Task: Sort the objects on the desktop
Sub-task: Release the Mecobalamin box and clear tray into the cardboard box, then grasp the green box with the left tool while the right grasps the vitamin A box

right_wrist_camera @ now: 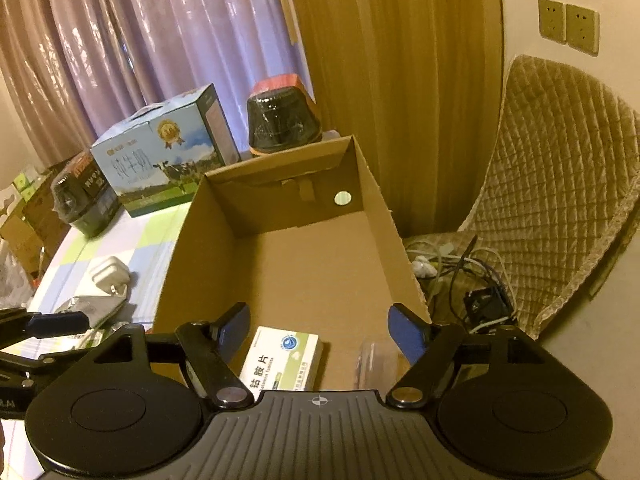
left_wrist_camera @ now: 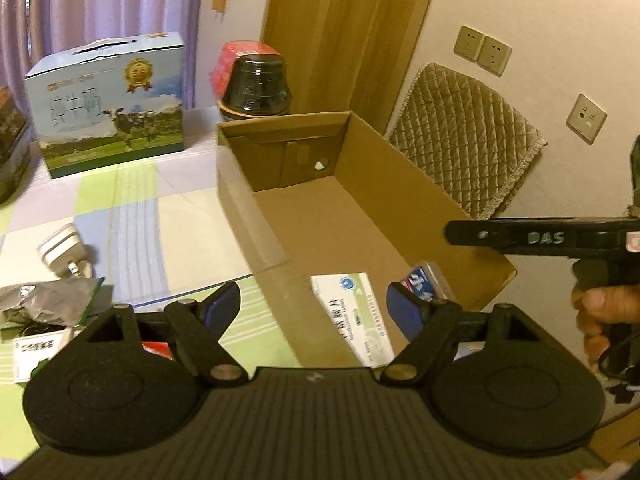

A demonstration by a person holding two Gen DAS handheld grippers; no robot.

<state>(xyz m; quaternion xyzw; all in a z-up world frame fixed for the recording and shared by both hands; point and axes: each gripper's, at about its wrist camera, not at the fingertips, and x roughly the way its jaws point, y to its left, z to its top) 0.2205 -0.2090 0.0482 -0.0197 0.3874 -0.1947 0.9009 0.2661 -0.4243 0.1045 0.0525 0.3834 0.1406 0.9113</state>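
Note:
An open cardboard box (left_wrist_camera: 240,184) stands on the checked tablecloth. Inside it, at the near end, lie a white and green medicine box (left_wrist_camera: 352,316) and a small clear case with a blue and red pack (left_wrist_camera: 426,284). My left gripper (left_wrist_camera: 314,310) hangs open over the box's near left corner, holding nothing. My right gripper (right_wrist_camera: 320,332) is open above the medicine box (right_wrist_camera: 284,360) and the clear case (right_wrist_camera: 374,360), also holding nothing. In the left wrist view it reaches in from the right (left_wrist_camera: 452,234), held by a hand (left_wrist_camera: 600,312).
Left of the box lie a white charger plug (left_wrist_camera: 64,256), a silver foil pack (left_wrist_camera: 52,300) and a white label card (left_wrist_camera: 36,354). A milk carton (left_wrist_camera: 108,104) and a black jar (left_wrist_camera: 256,80) stand at the back. A quilted chair (right_wrist_camera: 560,184) with cables (right_wrist_camera: 460,276) is at the right.

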